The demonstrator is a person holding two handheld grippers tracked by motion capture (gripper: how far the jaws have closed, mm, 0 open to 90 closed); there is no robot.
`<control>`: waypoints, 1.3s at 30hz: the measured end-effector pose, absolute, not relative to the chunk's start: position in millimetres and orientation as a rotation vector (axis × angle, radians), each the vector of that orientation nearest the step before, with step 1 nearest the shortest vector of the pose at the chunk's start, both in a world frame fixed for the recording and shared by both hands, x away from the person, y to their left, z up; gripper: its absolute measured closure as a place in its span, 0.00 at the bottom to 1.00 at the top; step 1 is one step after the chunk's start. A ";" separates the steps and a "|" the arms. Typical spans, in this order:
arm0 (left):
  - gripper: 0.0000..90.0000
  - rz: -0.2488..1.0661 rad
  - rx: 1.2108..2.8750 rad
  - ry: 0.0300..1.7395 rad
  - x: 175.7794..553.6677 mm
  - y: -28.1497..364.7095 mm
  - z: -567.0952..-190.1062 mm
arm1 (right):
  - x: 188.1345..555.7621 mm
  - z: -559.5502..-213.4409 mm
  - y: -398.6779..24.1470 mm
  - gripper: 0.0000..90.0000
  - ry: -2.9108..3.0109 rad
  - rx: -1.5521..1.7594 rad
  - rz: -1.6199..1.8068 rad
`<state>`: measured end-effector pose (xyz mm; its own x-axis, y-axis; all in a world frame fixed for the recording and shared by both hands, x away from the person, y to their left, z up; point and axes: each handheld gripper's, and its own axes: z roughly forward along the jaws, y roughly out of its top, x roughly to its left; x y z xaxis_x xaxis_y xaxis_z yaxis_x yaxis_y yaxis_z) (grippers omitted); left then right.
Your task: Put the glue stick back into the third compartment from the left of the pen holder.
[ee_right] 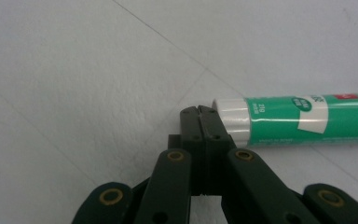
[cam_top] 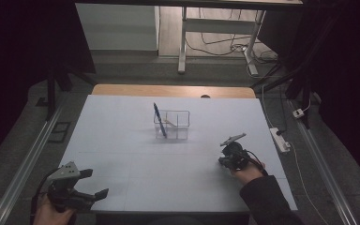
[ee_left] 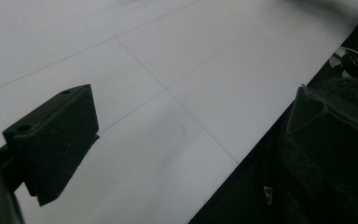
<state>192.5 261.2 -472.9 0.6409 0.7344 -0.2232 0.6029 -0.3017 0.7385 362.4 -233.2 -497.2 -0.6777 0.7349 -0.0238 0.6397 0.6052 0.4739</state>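
A green and white glue stick (ee_right: 303, 119) lies on its side on the white table sheet (ee_right: 74, 70). My right gripper (ee_right: 199, 113) is shut with nothing between its jaws, and its tips rest just beside the stick's white cap end. The high view has this right gripper (cam_top: 232, 157) at the right of the sheet, held by a hand in a dark sleeve. At the near left corner my left gripper (cam_top: 96, 183) stands open and empty, with the same wide gap in its own left gripper (ee_left: 189, 98) view. A clear divided box (cam_top: 173, 125) at mid-table holds a leaning blue pen (cam_top: 159, 119).
The white sheet (cam_top: 122, 140) covers the table almost to its edges, with bare wood at the far side (cam_top: 168, 90). A white power strip (cam_top: 280, 139) lies on the floor at the right. Desk legs (cam_top: 183, 47) stand beyond the table.
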 end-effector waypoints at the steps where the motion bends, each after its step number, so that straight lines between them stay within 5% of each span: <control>1: 0.03 0.197 2.013 1.044 192.6 261.1 -473.0 | 361.5 -497.0 -234.9 1.00 2.615 1.137 0.642; 39: 0.03 0.198 2.022 1.042 193.5 259.7 -472.9 | 350.3 -493.0 -288.8 1.00 2.533 1.288 0.576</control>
<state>193.5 259.7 -472.9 0.6428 0.7342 -0.2184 0.6029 -0.3090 0.7355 350.3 -288.8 -493.0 -0.5819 0.8125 -0.0353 0.7175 0.5333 0.4481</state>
